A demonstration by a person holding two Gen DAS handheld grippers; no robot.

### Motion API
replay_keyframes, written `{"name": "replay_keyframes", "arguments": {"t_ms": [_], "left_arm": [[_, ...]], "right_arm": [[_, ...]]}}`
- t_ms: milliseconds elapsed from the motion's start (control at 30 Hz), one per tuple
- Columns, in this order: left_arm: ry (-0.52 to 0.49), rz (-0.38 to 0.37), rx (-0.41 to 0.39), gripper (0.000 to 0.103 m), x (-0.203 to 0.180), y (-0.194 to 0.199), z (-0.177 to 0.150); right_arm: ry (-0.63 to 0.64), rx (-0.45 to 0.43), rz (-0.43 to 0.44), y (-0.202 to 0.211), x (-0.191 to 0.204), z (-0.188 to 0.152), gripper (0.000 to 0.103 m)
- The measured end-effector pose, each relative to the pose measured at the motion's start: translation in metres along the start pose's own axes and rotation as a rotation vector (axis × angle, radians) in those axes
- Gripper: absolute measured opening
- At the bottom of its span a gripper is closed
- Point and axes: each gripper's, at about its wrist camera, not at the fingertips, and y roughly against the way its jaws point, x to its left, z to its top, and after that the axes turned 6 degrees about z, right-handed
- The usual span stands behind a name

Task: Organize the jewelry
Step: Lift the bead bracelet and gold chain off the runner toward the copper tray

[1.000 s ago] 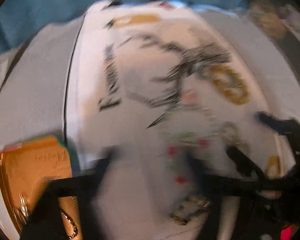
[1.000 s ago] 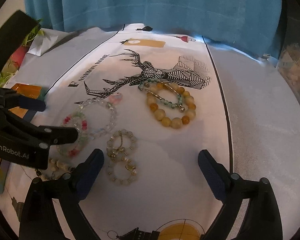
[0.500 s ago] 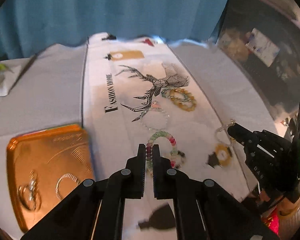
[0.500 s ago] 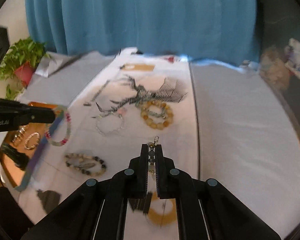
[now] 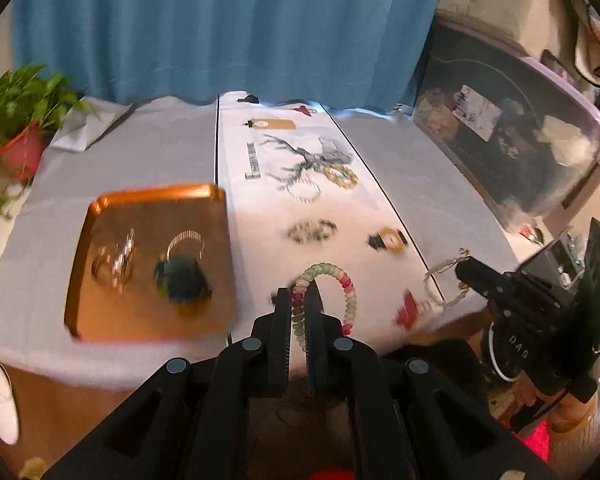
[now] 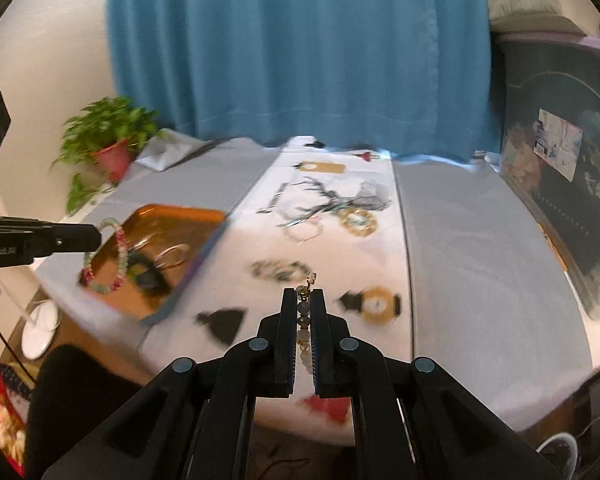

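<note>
My left gripper (image 5: pixel 299 300) is shut on a pink-green-white beaded bracelet (image 5: pixel 346 286), held high above the table's near edge; the bracelet also shows in the right wrist view (image 6: pixel 118 258). My right gripper (image 6: pixel 304 300) is shut on a pale beaded bracelet (image 6: pixel 303 320) with a gold clasp, lifted off the cloth; it also shows in the left wrist view (image 5: pixel 444 280). An orange tray (image 5: pixel 100 208) at the left holds several pieces. A dark beaded bracelet (image 5: pixel 312 231), a clear bead bracelet (image 5: pixel 306 191) and an amber bead bracelet (image 5: pixel 340 176) lie on the white printed cloth (image 5: pixel 260 216).
A potted plant (image 5: pixel 20 132) stands at the table's far left corner. A blue curtain (image 5: pixel 220 28) hangs behind the table. A dark headboard and clutter (image 5: pixel 500 140) lie to the right. The table's near edge (image 5: pixel 180 364) is below the grippers.
Both grippers shut on their bracelets and have pulled up and back from the table, so the whole tabletop and tray now show.
</note>
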Motion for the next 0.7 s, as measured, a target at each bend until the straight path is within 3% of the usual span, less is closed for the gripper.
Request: {"name": "replay_keyframes", "arguments": {"t_ms": [367,700], "left_arm": [[0.027,0.044,-0.036,0.004,0.005,0.064,-0.082],[0.046,0.037,-0.061,0.004,0.004,0.084,-0.099]], "right_arm": [[0.054,0.026,0.087,0.070,0.074,-0.064,0.006],[0.084,0.039,0.167,0.087,0.114,-0.086,0.006]]}}
